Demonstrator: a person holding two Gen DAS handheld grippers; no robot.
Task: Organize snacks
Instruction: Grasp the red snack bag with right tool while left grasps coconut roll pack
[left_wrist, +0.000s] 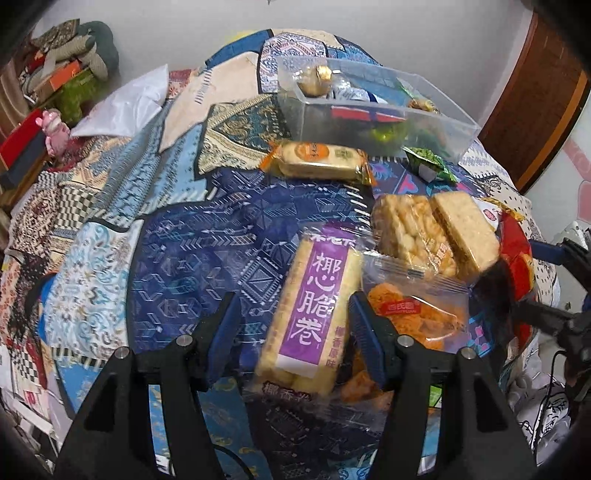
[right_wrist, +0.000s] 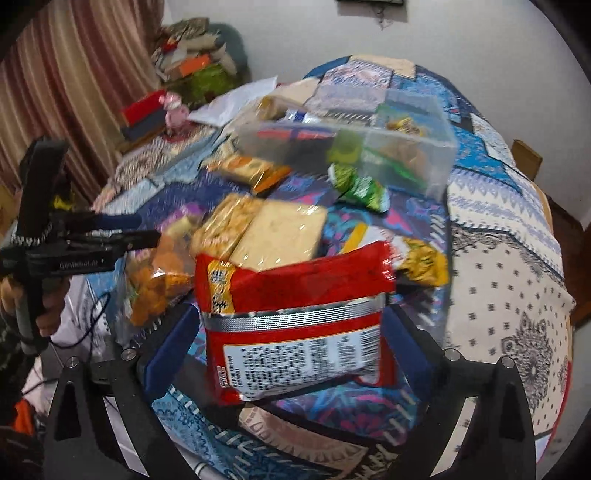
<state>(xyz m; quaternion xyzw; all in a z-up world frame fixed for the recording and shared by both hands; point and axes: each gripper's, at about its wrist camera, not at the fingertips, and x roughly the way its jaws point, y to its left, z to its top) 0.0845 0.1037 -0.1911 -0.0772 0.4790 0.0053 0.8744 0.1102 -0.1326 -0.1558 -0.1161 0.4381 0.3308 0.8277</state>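
Note:
My left gripper (left_wrist: 291, 332) is open around a purple-labelled roll pack (left_wrist: 314, 306) lying on the patterned cloth; the jaws stand apart from its sides. My right gripper (right_wrist: 291, 332) straddles a red snack bag (right_wrist: 295, 314), its pads close to the bag's sides; contact is unclear. A clear plastic box (left_wrist: 373, 107) holds several snacks at the back and also shows in the right wrist view (right_wrist: 406, 147). Two cracker packs (left_wrist: 432, 232), an orange snack bag (left_wrist: 417, 314), an orange-wrapped cake (left_wrist: 317, 160) and a green packet (left_wrist: 428, 162) lie loose.
A patterned patchwork cloth (left_wrist: 207, 236) covers the table. White paper (left_wrist: 125, 107) and a pink figurine (left_wrist: 55, 129) sit at the left. Boxes and cushions (left_wrist: 62, 62) pile up beyond. The left gripper shows in the right wrist view (right_wrist: 122, 236). A yellow packet (right_wrist: 421, 262) lies behind the red bag.

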